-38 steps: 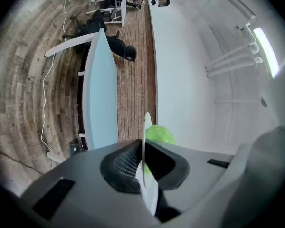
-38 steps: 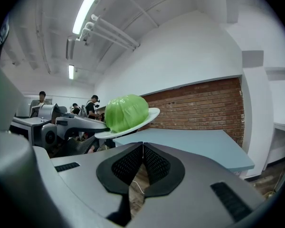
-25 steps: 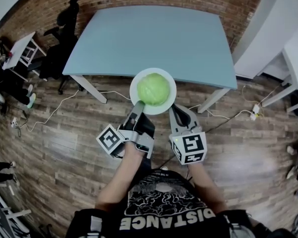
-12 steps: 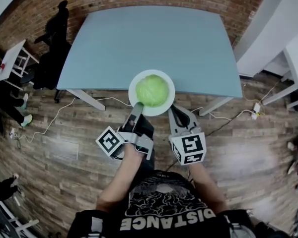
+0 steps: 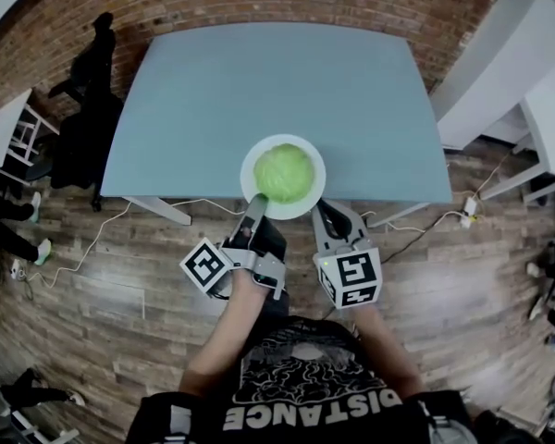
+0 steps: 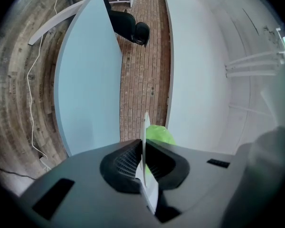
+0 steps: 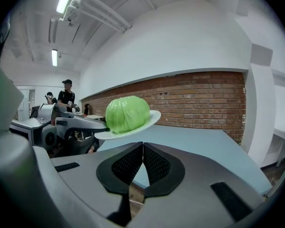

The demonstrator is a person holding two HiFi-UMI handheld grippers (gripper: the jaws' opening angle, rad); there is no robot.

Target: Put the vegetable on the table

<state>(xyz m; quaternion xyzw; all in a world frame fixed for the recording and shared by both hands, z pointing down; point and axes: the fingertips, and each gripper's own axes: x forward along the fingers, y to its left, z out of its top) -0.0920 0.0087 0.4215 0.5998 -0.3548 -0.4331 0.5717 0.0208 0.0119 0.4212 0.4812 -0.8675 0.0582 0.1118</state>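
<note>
Your left gripper (image 5: 256, 202) is pinching the near rim of the white plate (image 5: 250, 169). In the left gripper view the rim runs edge-on between the 2 ribbed pads, which are clamped against it. The cabbage (image 5: 284, 172) sits in the middle of that plate. Plate and cabbage hang over the near edge of the blue table (image 5: 259, 81), apparently not yet resting on it. Your right gripper (image 5: 326, 213) is just beside the plate's right rim, its jaws pressed together on nothing.

With only 1 grip on the rim, the round cabbage could roll, so keep the plate level as you carry it further over the table. Lower it until the base sits flat before you release. You might bring the closed right gripper under the far rim as a prop.

The head view shows where the plate lies against the table edge, but not its height. The right gripper view supplies that: it shows the plate from the side, clear of the tabletop and apparently tipped up on the side away from your left gripper, though that camera may itself be canted. Only the left gripper view shows how deep the rim sits in the pads.
</note>
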